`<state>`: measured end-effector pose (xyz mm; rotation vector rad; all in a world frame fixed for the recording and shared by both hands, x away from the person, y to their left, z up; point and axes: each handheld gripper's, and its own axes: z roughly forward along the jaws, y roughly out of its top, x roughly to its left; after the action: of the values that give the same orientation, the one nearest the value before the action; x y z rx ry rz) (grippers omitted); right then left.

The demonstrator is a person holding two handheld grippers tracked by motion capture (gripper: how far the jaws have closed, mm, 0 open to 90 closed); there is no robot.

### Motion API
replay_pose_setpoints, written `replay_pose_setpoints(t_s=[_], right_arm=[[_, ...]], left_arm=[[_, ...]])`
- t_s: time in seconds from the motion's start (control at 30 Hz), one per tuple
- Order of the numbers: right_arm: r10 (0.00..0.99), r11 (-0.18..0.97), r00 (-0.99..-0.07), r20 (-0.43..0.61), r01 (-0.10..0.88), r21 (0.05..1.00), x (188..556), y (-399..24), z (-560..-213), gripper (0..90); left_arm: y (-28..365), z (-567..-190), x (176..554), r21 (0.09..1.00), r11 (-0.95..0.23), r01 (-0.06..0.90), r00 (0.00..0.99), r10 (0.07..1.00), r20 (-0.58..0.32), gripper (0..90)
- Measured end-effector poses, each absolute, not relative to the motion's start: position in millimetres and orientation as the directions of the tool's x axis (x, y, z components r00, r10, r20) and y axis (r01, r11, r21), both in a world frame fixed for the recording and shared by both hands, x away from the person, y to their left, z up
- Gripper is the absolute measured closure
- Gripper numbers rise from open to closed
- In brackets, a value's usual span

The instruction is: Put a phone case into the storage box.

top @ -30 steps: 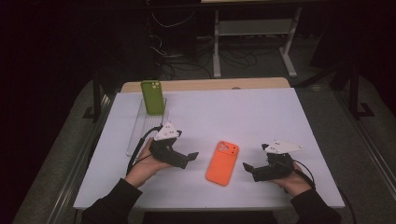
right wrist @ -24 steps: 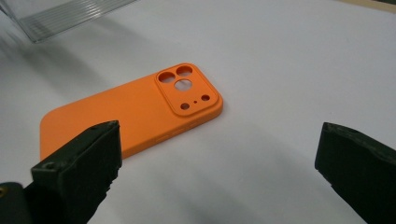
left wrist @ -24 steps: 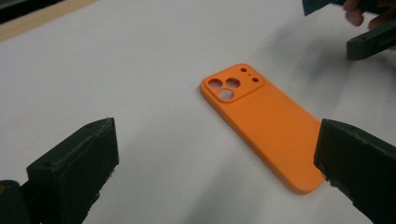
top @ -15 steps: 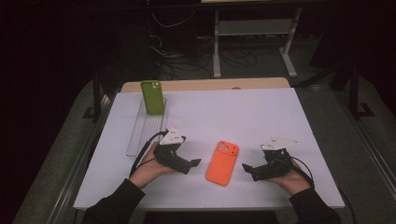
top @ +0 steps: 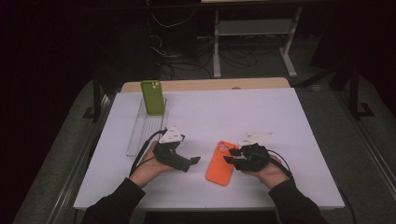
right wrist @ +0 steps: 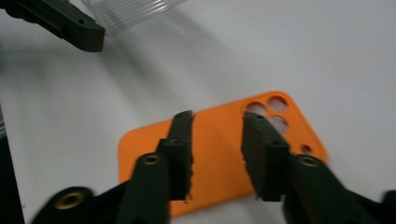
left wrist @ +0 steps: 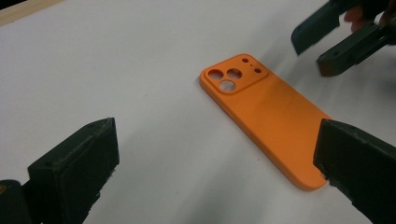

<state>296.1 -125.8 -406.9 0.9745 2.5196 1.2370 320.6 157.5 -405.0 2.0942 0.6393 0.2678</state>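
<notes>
An orange phone case (top: 219,164) lies flat, back side up, near the front of the white table (top: 224,112). My left gripper (top: 192,163) rests just left of it, jaws wide open; in the left gripper view the orange case (left wrist: 266,112) lies beyond the open jaws (left wrist: 215,144). My right gripper (top: 232,156) reaches over the case's right edge. Its jaws have just been closing and now stand narrowed but apart (right wrist: 217,133), above the orange case (right wrist: 292,126), with nothing pinched between them.
A green phone case (top: 152,97) stands upright at the far end of a clear slotted rack (top: 142,128) at the table's left. The rack's corner (right wrist: 135,11) also shows in the right gripper view. Dark floor, cables and a stand lie beyond the table.
My right gripper has moved left onto the orange case's edge and its jaws have narrowed. The left gripper stays about where it was, still open.
</notes>
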Motion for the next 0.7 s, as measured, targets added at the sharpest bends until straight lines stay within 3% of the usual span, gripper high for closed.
replay_pose_setpoints(t_s=[0.27, 0.7], right_arm=[[0.555, 0.508, -0.818, 0.153, 0.479, 0.716, 302.5, -86.5, -413.5, 88.0], [0.507, 0.582, -0.844, 0.177, 0.486, 0.652, 306.8, -51.3, -431.7, 88.1]], left_arm=[[160.0, -403.2, 320.8, 0.82, -0.459, 0.343, 0.834, 0.551, -0.041, 0.0], [162.4, -402.9, 323.1, 0.824, -0.441, 0.356, 0.823, 0.565, -0.053, 2.5]])
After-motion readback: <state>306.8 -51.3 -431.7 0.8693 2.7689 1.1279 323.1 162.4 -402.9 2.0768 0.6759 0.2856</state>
